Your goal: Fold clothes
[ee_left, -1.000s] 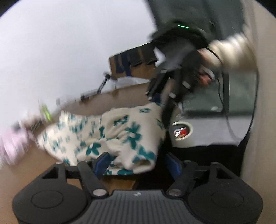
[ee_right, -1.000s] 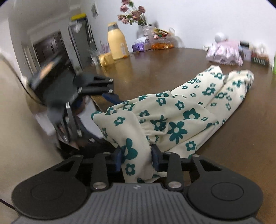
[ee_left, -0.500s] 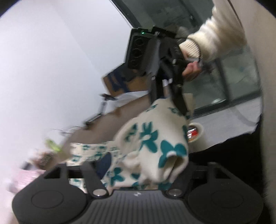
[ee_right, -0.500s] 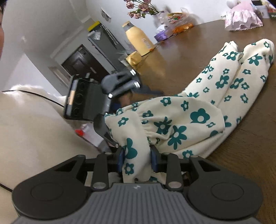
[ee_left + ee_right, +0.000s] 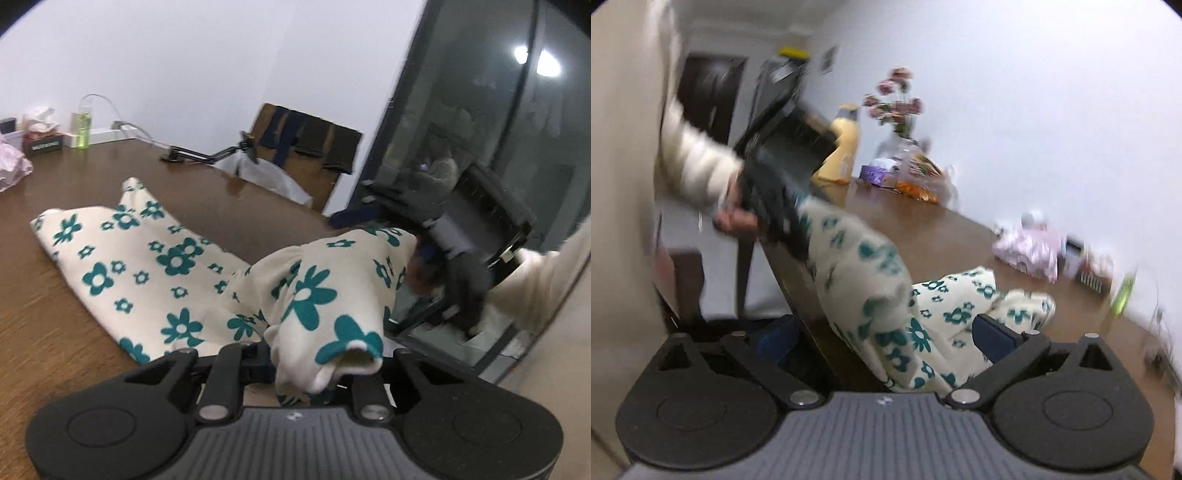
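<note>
A cream garment with teal flowers (image 5: 155, 266) lies on the brown table (image 5: 55, 325), its near end lifted. My left gripper (image 5: 306, 365) is shut on that lifted end, the cloth bunched between its jaws. In the right wrist view the garment (image 5: 886, 295) drapes over the table edge. My right gripper (image 5: 886, 339) is open, its blue pads (image 5: 997, 338) spread wide either side of the cloth. In the left wrist view the right gripper (image 5: 443, 236) sits at the far corner of the lifted end. The left gripper (image 5: 775, 192) shows blurred in the right wrist view.
A pink bag (image 5: 1027, 251), a flower vase (image 5: 901, 122), a yellow bottle (image 5: 842, 147) and snack packs (image 5: 916, 181) stand along the table's far side. A green bottle (image 5: 83, 129) and cardboard box (image 5: 303, 140) show in the left wrist view. A dark glass door (image 5: 480, 110) is at right.
My right gripper has opened and let go of the garment. My left gripper has lifted and swung with its end of the cloth. Both views have turned sharply.
</note>
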Tool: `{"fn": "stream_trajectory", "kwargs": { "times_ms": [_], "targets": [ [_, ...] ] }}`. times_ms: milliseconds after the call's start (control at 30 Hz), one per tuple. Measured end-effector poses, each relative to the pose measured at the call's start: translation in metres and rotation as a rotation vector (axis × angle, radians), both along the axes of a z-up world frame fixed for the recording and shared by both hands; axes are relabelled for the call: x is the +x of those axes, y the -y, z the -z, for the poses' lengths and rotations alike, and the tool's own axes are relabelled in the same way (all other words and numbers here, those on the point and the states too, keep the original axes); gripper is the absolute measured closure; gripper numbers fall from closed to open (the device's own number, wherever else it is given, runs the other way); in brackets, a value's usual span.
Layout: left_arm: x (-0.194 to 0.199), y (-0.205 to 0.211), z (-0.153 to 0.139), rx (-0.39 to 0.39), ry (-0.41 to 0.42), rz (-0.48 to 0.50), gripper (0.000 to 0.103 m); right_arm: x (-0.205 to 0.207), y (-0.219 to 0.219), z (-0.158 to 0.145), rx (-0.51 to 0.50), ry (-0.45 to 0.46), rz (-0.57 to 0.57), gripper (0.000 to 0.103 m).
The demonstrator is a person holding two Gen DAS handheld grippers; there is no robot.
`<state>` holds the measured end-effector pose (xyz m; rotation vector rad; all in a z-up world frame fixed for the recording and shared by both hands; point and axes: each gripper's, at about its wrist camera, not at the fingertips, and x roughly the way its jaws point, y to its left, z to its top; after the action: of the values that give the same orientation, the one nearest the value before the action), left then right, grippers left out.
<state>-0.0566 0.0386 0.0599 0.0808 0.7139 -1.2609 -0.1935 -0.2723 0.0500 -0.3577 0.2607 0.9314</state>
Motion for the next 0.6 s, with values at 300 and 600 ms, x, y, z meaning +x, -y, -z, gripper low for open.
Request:
{"fn": "stream_trajectory", "kwargs": {
  "times_ms": [300, 600],
  "targets": [
    [0.040, -0.012, 0.007, -0.070, -0.288, -0.047, 0.079, 0.102, 0.042, 0.025, 0.424, -0.730, -0.123, 0.071],
    [0.086, -0.006, 0.021, -0.077, -0.334, -0.303, 0.068, 0.166, 0.045, 0.037, 0.512, -0.976, 0.093, 0.054]
  ]
}}
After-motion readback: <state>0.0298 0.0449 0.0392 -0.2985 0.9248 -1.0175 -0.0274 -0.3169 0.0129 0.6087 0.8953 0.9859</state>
